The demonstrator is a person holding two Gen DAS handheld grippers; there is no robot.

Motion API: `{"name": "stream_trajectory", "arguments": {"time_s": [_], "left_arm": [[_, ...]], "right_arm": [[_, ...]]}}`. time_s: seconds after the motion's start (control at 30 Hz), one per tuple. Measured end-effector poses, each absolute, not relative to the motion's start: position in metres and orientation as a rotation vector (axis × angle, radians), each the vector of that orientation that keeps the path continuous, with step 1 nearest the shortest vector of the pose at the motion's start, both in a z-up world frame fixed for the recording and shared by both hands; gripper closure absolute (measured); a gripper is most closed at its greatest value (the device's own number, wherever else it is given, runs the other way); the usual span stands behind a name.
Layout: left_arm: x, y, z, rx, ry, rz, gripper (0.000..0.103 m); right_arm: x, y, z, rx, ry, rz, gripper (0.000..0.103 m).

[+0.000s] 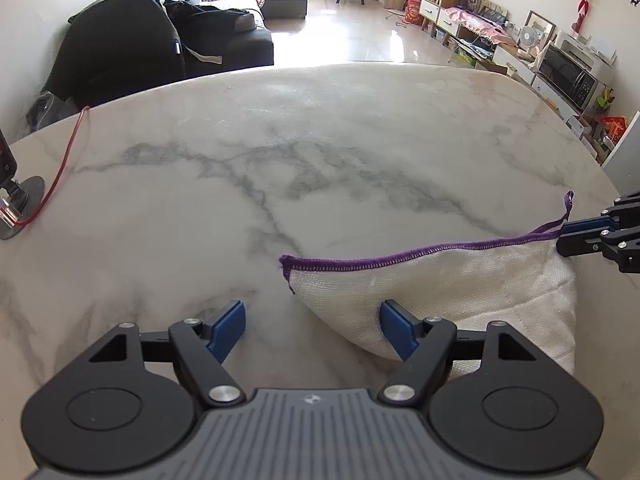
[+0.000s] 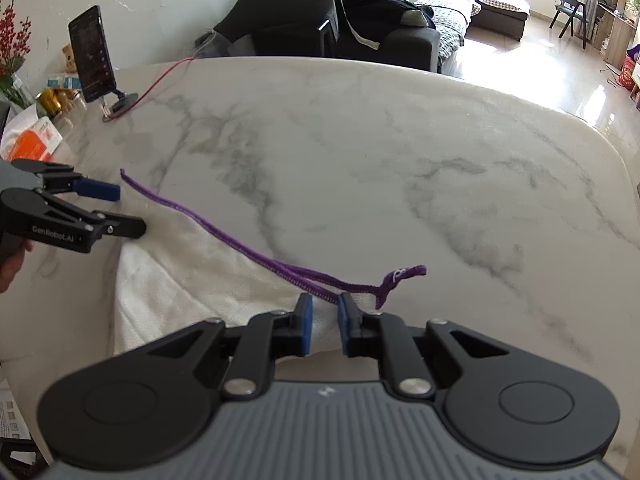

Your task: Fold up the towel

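On the marble table (image 1: 320, 140), far left: a phone on a stand (image 2: 94, 60) with a red cable (image 2: 160, 80) — well apart from the work.
Left gripper (image 1: 312, 326): jaws wide apart, nothing pinched; one blue pad is over bare marble, the other over the towel's near-left part, with its purple-stitched corner (image 1: 285, 261) just ahead of the jaws.
Towel (image 1: 460, 292): white with a purple hem (image 1: 440, 254), lying in the near part of the table, rumpled and doubled over on itself; the hem runs as one long edge between the two grippers.
Right gripper (image 2: 322, 326): jaws narrowed on the towel's right corner, white cloth bunched between the pads — gripping it, with the purple loop (image 2: 400, 274) poking out past them.
Progress: early, as I judge it; one corner is held, the other not yet taken, and no neat, flat fold shows.
Left to do: take the left corner, carry the edge over, flatten.
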State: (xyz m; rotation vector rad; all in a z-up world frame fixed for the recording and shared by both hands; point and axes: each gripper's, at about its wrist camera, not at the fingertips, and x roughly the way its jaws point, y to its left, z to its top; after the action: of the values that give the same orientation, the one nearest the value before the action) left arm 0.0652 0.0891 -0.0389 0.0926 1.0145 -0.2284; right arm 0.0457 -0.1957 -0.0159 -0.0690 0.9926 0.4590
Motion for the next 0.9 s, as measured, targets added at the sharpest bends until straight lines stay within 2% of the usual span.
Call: {"name": "stream_trajectory", "arguments": {"time_s": [0.03,0.1,0.23,0.3,0.37,0.4,0.57,0.6,0.63,0.7,0.9], "left_arm": [[0.065,0.088,-0.037,0.095,1.019,-0.221,0.028],[0.062,0.084,-0.032,0.104,1.023,-0.205,0.028],[0.055,0.073,-0.022,0.153,1.009,-0.167,0.023],[0.052,0.07,-0.018,0.151,1.015,-0.156,0.023],[0.049,0.069,-0.013,0.139,1.021,-0.152,0.023],[0.047,0.068,-0.01,0.133,1.024,-0.15,0.022],[0.034,0.063,0.005,0.096,1.017,-0.137,0.018],[0.03,0.062,0.009,0.085,1.01,-0.134,0.015],[0.027,0.061,0.011,0.081,1.006,-0.128,0.006],[0.018,0.059,0.017,0.066,0.996,-0.108,0.001],[-0.008,0.05,0.031,0.038,0.999,-0.068,0.001]], "right_arm": [[0.045,-0.196,-0.013,-0.072,0.99,0.456,0.083],[0.043,-0.194,-0.009,-0.088,0.987,0.455,0.072],[0.037,-0.186,0.002,-0.133,0.974,0.442,0.038],[0.034,-0.183,0.008,-0.144,0.963,0.438,0.027],[0.032,-0.183,0.014,-0.137,0.958,0.436,0.006],[0.03,-0.182,0.017,-0.132,0.954,0.43,0.002],[0.022,-0.182,0.031,-0.111,0.949,0.371,0.0],[0.02,-0.183,0.032,-0.109,0.954,0.359,0.0],[0.018,-0.183,0.033,-0.111,0.961,0.35,0.0],[0.013,-0.184,0.034,-0.117,0.972,0.332,0.0],[-0.008,-0.187,0.037,-0.115,0.999,0.227,0.0]]}}
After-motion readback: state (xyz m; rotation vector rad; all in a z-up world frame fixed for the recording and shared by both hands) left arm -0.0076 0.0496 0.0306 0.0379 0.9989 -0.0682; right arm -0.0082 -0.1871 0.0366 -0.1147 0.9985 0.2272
